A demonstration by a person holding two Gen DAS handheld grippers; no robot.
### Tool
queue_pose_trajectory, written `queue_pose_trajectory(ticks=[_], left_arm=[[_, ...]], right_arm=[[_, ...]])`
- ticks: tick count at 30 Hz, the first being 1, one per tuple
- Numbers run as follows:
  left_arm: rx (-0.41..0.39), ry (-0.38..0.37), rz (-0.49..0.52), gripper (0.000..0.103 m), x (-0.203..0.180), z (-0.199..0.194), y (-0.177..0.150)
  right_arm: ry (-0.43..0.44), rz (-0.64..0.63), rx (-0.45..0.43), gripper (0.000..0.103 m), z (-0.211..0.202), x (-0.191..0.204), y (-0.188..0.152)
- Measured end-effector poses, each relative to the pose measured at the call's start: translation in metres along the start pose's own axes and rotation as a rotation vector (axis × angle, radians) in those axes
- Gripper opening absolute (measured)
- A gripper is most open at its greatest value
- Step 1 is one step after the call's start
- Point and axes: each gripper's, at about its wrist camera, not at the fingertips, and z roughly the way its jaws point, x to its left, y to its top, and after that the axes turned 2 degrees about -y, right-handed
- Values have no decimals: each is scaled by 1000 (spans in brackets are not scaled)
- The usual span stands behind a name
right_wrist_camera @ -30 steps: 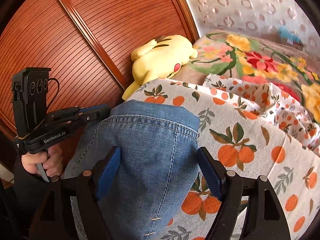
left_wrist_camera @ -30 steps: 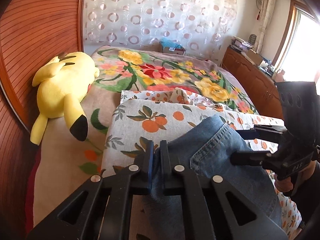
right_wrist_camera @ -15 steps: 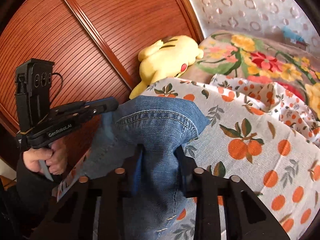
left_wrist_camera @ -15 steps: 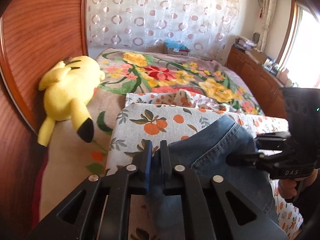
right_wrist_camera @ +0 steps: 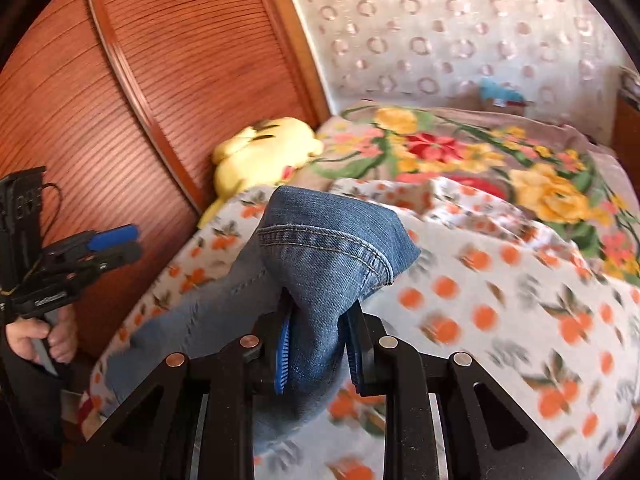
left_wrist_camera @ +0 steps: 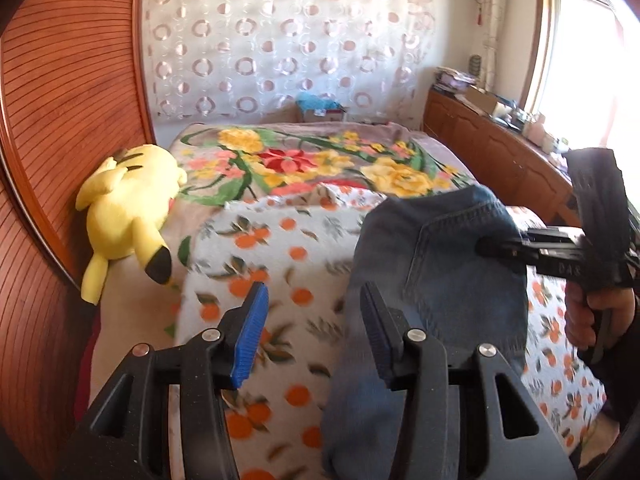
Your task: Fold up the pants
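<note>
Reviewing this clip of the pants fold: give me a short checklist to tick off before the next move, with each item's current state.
1. Right gripper clamped on the jeans: ok, denim bunched between its pads.
2. Left gripper free of cloth: ok, jaws spread, nothing between them.
3. Hem end raised off the orange-print sheet: ok, it stands up above the right gripper.
4. Rest of the jeans lying flat: cannot tell, the lower part is blurred and partly hidden.
5. Yellow plush toy out of the fold path: ok, it lies beside the wooden headboard, apart from the jeans.
</note>
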Motion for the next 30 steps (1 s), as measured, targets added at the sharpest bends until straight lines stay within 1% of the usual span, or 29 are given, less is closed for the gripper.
queue_pose_trajectory(ticks=[2,4,8,11,13,15,16,17,23,26,30], left_arm=[[22,-12,0,49,-7,1,-11],[49,-24,0,49,-13,5,-25],[110,-30,-31,49,-19,16,-44],[124,-42,-35,49,-25,19,-54],[129,-44,-35,50,-27,21,-58],[135,-26,-27,59,-25,26,-60],[137,-13,-29,66,-24,30,-62],[141,-15,-35,67,-22,33,-64],[131,-77,-126,67,-12,37,-74],[146,-114,-175,67,-9,35,-76],[153,-163,-191,67,-14,32,-76]], right_arm=[[-16,19,9,24,-2,-9,-13],[-27,30,12,24,-2,-13,-21],[-48,39,20,25,5,-18,-33],[-74,33,42,25,6,-21,-41],[-76,42,49,25,10,-23,-43],[-66,53,42,26,11,-24,-46],[-65,52,39,26,11,-25,-44],[-63,52,36,26,12,-26,-45],[-57,55,22,27,9,-27,-49],[-54,60,17,28,8,-26,-50],[-58,54,13,28,8,-26,-53]])
